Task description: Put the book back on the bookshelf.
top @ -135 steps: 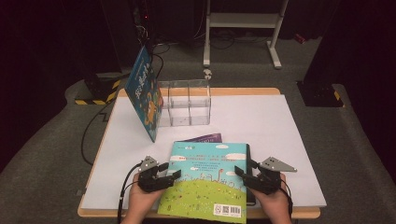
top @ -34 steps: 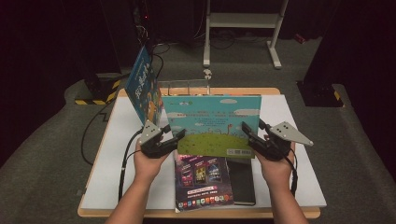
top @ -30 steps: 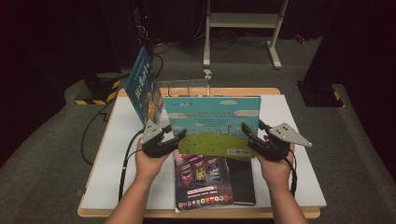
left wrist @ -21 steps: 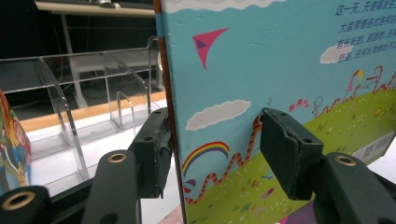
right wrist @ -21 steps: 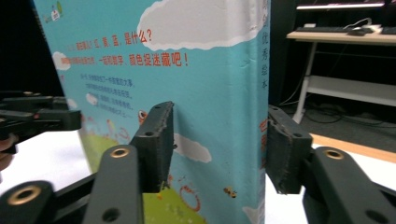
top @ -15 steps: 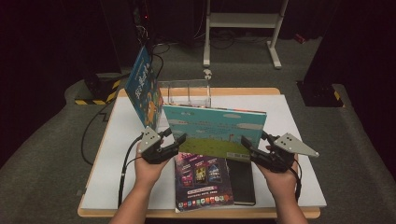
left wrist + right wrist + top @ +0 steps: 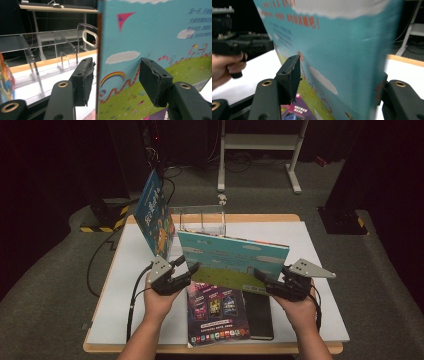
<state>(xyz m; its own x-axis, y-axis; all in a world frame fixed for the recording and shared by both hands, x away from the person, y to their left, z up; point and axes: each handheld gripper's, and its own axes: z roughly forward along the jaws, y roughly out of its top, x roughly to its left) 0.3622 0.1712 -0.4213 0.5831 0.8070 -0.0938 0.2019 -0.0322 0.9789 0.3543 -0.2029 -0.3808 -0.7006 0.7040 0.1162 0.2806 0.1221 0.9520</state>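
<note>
Teal picture book (image 7: 235, 262) upright between left gripper (image 7: 189, 272), right gripper (image 7: 261, 279)

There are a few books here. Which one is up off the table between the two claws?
The sky-blue picture book with the green meadow. The purple book lies flat on the table, and the other blue book stands propped beside the clear rack.

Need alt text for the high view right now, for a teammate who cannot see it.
Two hand-held grippers, left gripper and right gripper, hold a teal picture book upright between them above a white table. A purple book lies flat beneath; a clear rack and another blue book stand behind.
</note>
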